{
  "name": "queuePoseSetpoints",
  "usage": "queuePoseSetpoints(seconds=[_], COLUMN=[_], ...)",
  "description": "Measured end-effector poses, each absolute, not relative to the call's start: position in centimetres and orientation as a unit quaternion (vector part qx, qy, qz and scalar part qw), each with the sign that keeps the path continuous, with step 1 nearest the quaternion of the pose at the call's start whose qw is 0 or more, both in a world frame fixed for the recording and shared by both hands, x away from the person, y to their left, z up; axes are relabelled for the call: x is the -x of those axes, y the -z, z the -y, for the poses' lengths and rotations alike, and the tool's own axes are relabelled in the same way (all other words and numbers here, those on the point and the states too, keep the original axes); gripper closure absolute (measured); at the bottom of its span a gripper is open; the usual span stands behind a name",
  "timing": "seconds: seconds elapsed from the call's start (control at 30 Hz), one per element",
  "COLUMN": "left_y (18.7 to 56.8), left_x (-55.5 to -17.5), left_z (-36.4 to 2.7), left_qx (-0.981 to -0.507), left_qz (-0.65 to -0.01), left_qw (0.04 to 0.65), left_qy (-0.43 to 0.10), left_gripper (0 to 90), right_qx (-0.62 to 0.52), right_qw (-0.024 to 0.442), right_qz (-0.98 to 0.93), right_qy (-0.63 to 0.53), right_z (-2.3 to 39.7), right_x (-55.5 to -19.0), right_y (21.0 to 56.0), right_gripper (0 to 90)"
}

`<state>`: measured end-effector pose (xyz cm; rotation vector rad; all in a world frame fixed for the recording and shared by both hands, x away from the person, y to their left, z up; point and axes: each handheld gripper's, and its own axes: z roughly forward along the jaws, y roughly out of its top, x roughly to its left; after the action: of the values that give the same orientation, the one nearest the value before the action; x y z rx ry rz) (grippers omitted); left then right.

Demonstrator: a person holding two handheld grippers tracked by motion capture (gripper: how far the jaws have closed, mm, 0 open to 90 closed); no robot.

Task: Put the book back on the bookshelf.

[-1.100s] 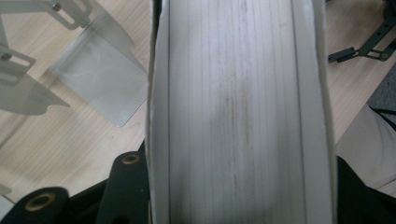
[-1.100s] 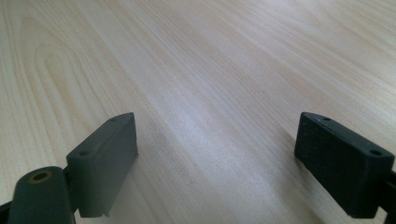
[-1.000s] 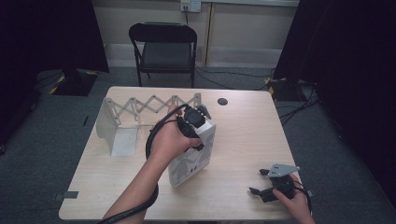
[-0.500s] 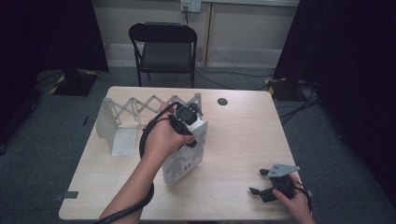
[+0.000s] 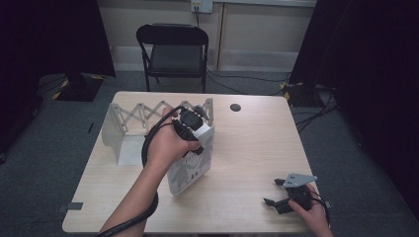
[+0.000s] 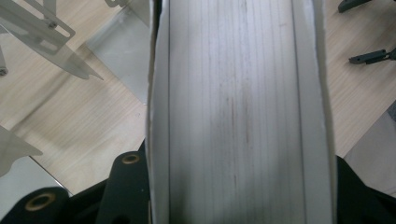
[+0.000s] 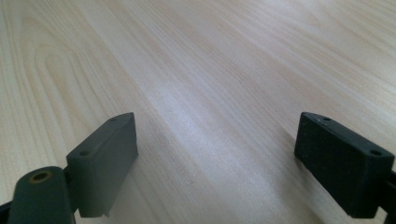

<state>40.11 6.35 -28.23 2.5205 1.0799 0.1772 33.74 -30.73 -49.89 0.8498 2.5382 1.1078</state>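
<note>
Since a second ago the left hand-held gripper [image 5: 190, 129] has tipped the white book [image 5: 192, 163] from leaning toward upright and shifted it left. Its jaws clench the book's top edge; the book stands on the surface [image 5: 247, 148], just beside the metal accordion rack [image 5: 133, 118]. Well apart, the right hand-held gripper [image 5: 276, 193] rests at the near right corner, jaws spread wide.

The left hand [image 5: 170, 143] covers most of the left gripper [image 5: 190, 123], hiding how its jaws meet the book [image 5: 190, 165]. The book's cover print is too small to read (page edges run off the left gripper view).
</note>
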Motion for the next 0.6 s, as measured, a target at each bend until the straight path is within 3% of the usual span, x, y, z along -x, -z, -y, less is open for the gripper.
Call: queuePoseSetpoints(seconds=[0.6], left_y=[28.23], left_x=[-40.68], left_z=[-7.37], left_qx=[-0.889], left_qz=[-0.411], left_qw=[0.195], left_qy=[-0.062], left_gripper=[52.6], right_qx=[-0.291], right_qw=[0.122], right_qz=[-0.870], right_qy=[-0.379], right_z=[30.73], right_x=[-33.73], right_y=[49.89], right_gripper=[12.5])
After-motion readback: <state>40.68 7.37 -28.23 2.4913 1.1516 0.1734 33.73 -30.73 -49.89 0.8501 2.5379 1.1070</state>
